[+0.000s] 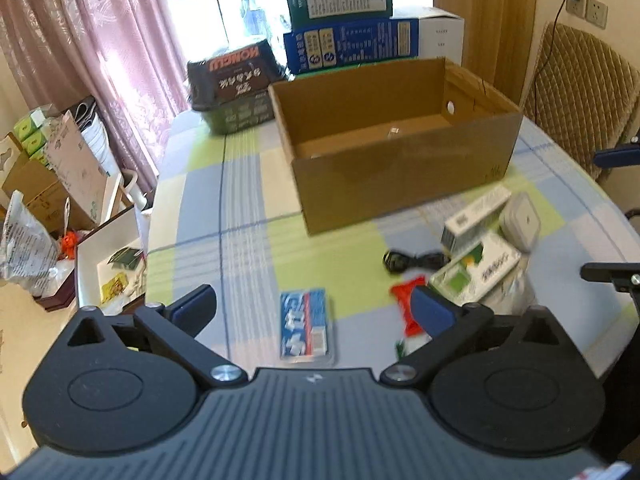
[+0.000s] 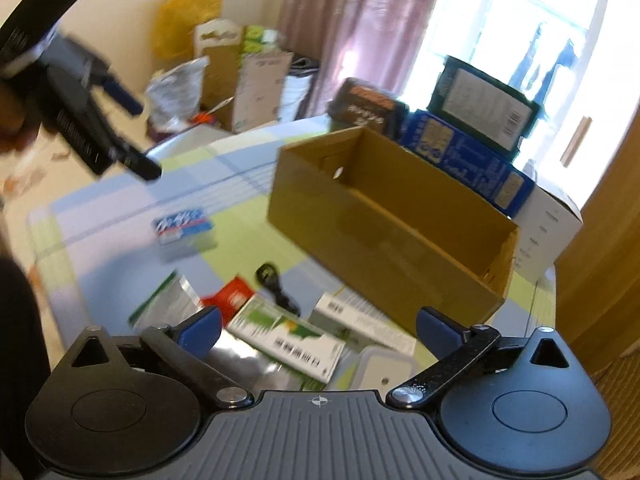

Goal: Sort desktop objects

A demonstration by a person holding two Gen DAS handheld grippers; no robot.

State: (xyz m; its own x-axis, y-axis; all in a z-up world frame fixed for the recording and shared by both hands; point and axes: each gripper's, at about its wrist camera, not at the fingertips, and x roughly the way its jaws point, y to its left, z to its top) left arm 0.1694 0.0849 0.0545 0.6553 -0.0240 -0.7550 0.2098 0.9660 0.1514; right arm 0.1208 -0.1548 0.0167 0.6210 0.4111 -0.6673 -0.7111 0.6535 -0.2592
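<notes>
One blue packet (image 1: 307, 325) lies seemingly between spread jaws

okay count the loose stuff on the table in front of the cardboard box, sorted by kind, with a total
Green-and-white cartons: 2
Blue-and-white packet: 1
Red packet: 1
Black cable bundle: 1
White square device: 1
Silver foil bag: 1
Total: 7

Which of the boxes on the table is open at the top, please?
The brown cardboard box; its top is open and nearly empty, while the printed boxes behind it are closed.
</notes>
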